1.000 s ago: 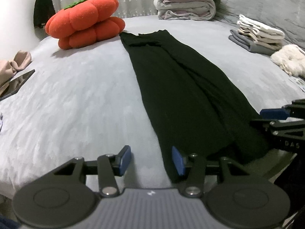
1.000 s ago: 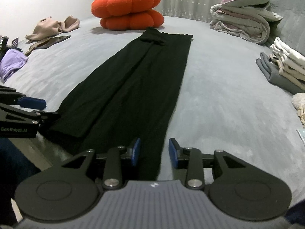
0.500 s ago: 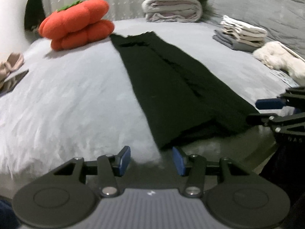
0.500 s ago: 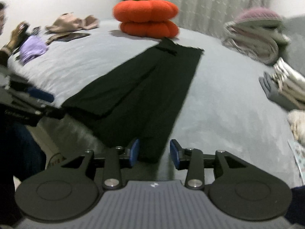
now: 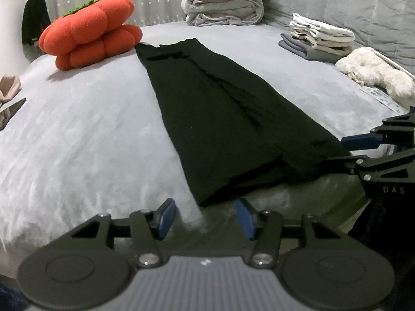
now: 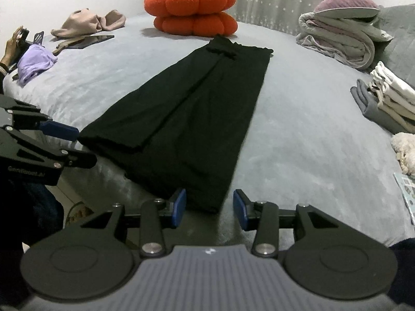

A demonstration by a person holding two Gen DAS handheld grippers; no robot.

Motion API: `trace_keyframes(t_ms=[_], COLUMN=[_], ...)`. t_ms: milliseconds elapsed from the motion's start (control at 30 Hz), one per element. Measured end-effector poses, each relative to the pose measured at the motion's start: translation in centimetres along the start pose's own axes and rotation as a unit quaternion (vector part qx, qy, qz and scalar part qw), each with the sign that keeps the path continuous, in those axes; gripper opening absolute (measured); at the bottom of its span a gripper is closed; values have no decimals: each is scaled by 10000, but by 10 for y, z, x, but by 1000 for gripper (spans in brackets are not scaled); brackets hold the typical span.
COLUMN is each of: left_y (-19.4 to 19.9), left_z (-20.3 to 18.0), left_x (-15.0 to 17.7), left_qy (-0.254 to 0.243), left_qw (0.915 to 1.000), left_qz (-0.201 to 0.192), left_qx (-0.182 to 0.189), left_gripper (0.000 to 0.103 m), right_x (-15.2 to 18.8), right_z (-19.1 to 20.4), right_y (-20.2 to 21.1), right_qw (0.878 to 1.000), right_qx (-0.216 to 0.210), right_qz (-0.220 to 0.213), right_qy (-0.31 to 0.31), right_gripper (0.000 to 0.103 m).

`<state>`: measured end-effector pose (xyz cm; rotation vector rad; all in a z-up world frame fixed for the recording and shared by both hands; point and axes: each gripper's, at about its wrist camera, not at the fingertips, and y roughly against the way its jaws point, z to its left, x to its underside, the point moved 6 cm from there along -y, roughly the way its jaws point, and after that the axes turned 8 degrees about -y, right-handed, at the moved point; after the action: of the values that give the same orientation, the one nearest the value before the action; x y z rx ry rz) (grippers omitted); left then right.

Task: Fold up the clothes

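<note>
Trousers (image 5: 218, 108) laid flat and long on the bed (image 5: 85, 134), waist near the orange cushion (image 5: 88, 33), hems at the near edge, one leg folded over the other lengthwise. So first fold done, by the look of it; crosswise folds not yet made. Left gripper (image 5: 203, 216) just short of the near left hem corner, jaws opening, nothing between them, no cloth pressed. Right gripper (image 6: 208, 207) at the right hem corner, jaws parted, hem edge lying just ahead of the pads and not pinched. Likely next: pinch both hem corners, carry hems up toward the waist, halve once more, then move to the stack (image 6: 389, 96) of folded clothes at the right. Beyond that, a beige garment (image 6: 88, 23) and a lilac one (image 6: 35, 61) lying loose at the far left, probably still to fold. Rolled blankets (image 6: 339, 39) at the back, apart from the job. Roughly midway through this piece, judged from the lie of the cloth.
</note>
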<state>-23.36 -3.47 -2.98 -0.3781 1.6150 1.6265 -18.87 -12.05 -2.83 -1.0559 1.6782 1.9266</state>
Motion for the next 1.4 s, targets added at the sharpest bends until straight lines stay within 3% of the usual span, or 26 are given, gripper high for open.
trace_keyframes(t_ms=[133, 233, 600, 733, 1000, 1200, 1400], left_y=[1, 0, -2, -2, 1, 1, 1], left_z=[-1, -2, -2, -2, 0, 3, 6], left_x=[-2, -3, -6, -9, -9, -8, -8], left_qy=[-36, -62, -5, 23, 10, 66, 113], left_qw=[10000, 9999, 10000, 9999, 10000, 10000, 9999], left_qz=[-13, -14, -17, -37, -50, -29, -13], left_qx=[-70, -113, -86, -91, -69, 18, 82], left_gripper=[54, 54, 53, 47, 25, 18, 10], right_x=[-4, -14, -29, -33, -32, -14, -13], right_z=[-8, -18, -30, -31, -35, -57, -68], right_y=[-1, 1, -3, -4, 1, 3, 6], right_qw=[9984, 9932, 9809, 9795, 9808, 9647, 9509], right_qx=[-3, 47, 72, 85, -172, -622, -920], right_qz=[198, 336, 683, 689, 459, 453, 356], right_qy=[-521, -1109, -1822, -1893, -1889, -2520, -2932], right_gripper=[47, 53, 56, 56, 56, 56, 49])
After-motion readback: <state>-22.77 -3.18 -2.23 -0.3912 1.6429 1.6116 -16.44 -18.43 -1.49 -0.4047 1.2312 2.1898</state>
